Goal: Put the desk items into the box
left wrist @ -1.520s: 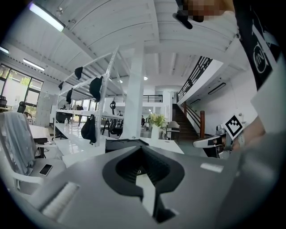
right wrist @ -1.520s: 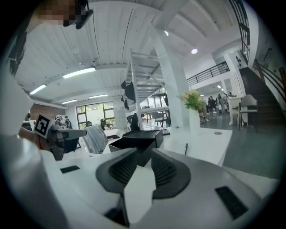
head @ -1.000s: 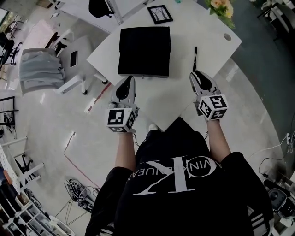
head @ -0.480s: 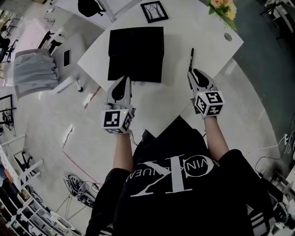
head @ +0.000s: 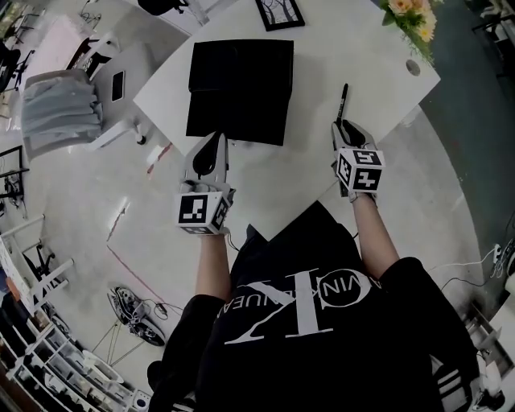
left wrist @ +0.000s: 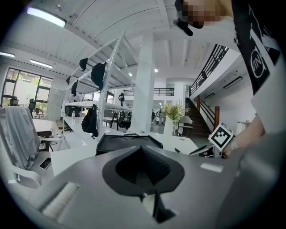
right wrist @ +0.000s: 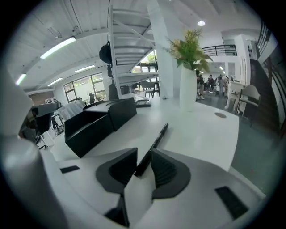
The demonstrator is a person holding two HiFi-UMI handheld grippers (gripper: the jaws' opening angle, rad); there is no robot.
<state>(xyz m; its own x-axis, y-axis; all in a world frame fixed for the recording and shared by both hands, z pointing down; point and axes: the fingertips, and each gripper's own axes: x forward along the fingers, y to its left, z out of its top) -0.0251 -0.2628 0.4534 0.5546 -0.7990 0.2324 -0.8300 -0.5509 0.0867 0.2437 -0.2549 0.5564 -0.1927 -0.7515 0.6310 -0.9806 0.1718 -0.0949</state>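
A black open box (head: 240, 80) sits on the white table (head: 322, 56); it also shows as the black box (left wrist: 129, 141) and the black box (right wrist: 96, 120). A black pen (head: 344, 96) lies to its right, pointing away from me. My right gripper (head: 341, 126) is at the pen's near end. In the right gripper view the pen (right wrist: 156, 136) runs between the jaws of that gripper (right wrist: 144, 165), which press on both its sides while it still rests on the table. My left gripper (head: 216, 138) hovers at the box's front edge, shut and holding nothing; its tips (left wrist: 144, 154) meet.
A framed picture (head: 279, 12) lies beyond the box. A white vase of flowers (right wrist: 187, 87) stands at the far right, near a round cable hole (head: 413, 67). A grey chair (head: 52, 109) and a side desk with a phone (head: 118, 85) are at left.
The head view has shifted a little. The right gripper stays at the pen's near end, and the left gripper stays by the box's front edge.
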